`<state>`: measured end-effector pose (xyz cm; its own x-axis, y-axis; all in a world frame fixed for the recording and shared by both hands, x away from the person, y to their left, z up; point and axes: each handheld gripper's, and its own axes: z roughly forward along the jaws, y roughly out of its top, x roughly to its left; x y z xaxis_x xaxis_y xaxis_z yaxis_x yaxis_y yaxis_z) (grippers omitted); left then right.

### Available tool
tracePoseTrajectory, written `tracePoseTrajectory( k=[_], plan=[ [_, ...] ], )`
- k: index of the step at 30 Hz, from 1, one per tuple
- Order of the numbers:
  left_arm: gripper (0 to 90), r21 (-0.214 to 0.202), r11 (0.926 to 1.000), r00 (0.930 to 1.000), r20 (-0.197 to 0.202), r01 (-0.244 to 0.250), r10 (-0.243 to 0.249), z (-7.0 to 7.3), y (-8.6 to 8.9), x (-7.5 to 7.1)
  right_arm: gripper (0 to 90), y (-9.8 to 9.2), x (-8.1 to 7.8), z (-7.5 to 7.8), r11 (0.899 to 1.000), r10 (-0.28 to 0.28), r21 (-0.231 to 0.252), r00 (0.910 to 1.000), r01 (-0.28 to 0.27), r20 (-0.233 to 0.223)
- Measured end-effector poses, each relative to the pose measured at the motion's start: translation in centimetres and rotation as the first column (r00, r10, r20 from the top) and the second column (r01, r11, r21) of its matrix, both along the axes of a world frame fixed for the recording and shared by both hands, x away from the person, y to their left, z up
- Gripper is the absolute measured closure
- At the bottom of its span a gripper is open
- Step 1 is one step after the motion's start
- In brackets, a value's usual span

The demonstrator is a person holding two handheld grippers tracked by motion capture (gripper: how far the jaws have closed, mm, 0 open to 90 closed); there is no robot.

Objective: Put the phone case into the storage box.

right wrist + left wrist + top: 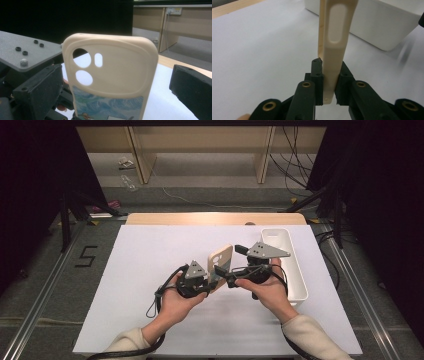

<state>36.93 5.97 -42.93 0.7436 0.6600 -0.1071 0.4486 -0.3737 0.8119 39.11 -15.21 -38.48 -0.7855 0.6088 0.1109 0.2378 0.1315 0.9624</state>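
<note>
A person's left hand [176,301] holds the left gripper [204,282] low over the white table sheet [150,270], its two black jaws clamped on the bottom edge of a cream phone case [220,265]. In the left gripper view the case [334,50] rises edge-on from between the pads, a long side-button cutout showing on its narrow wall.

The case stands nearly upright near the middle of the sheet, between the two grippers and just left of the white oblong bin [292,270]. In the right gripper view its back [112,75] faces the camera: two round lens holes and a small slot at the upper left, a blue wave print across the lower part.

To the right, the right hand [267,292] holds the right gripper [227,277], grey three-cornered plate on top, pointed left at the case. Its jaws stand apart on either side of the case in its own view, the right-hand one clear of the case; whether the left-hand one touches it cannot be told.

The bin sits at the sheet's right edge, running from near to far. A bare wooden strip [215,218] borders the far side of the table.
</note>
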Motion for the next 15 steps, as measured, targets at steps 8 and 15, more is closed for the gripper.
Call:
tracePoseTrajectory(
  k=[8, 15],
  plan=[
    [79.5, 0.002, 1.0, 1.0, 0.001, -0.001, 0.001, -0.13, -0.17, -0.05, 0.1, 0.41, -0.09, -0.3, 1.0, -0.008, 0.001, 1.0, 0.008, -0.005],
    [79.5, 0.002, 0.9999, 0.9999, 0.006, 0.012, -0.012, -0.15, -0.89, -0.24, 0.1, 0.74, -0.14, -0.55, 1.0, -0.016, -0.008, 0.9999, 0.016, -0.004]
  ],
)
